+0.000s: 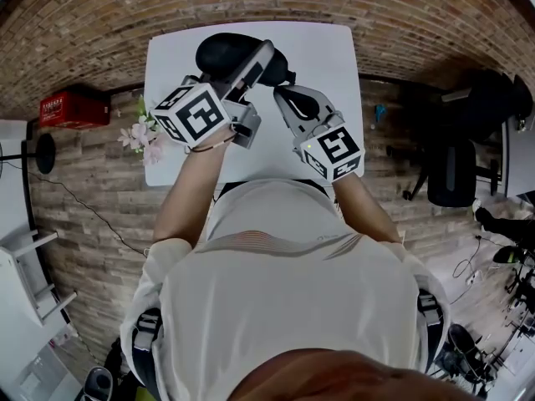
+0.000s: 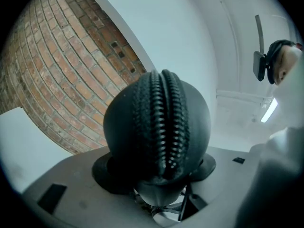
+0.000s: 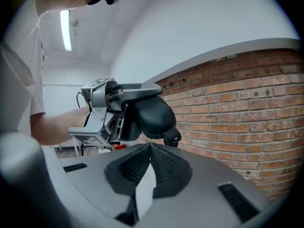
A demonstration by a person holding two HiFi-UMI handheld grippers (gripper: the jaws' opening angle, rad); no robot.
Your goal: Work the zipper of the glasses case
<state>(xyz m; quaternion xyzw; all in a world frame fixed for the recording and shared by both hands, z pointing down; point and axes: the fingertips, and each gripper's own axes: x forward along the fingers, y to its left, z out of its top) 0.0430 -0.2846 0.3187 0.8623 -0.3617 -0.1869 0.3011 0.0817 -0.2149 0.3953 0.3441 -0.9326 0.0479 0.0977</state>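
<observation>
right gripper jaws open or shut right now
Shut: in its own view the right gripper's black ribbed pads meet at the tips, nothing visibly between them, close to the black oval glasses case.

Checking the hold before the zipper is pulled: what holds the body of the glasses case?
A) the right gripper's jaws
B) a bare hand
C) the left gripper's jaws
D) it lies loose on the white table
C: in the left gripper view the glasses case sits clamped between the jaws of the left gripper, zipper facing the camera.
</observation>
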